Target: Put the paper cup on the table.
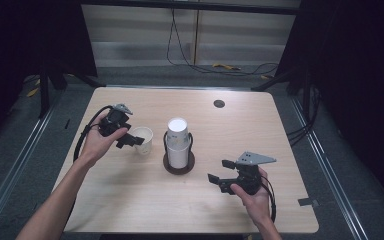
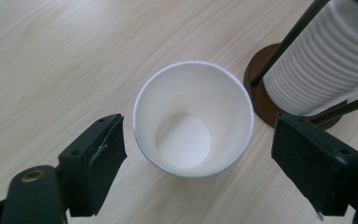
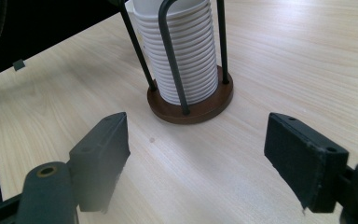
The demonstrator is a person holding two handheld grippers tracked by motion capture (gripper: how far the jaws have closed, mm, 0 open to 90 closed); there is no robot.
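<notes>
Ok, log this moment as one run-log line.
left tool: open, jaws either side of single paper cup, no contact | right tool: open, nothing between jaws, facing cup stack in holder | table: wood

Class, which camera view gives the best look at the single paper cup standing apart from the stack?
The left gripper view: the paper cup sits upright between the open left gripper, and you look straight into its bare inside. The high view shows the cup small, partly behind that gripper.
</notes>
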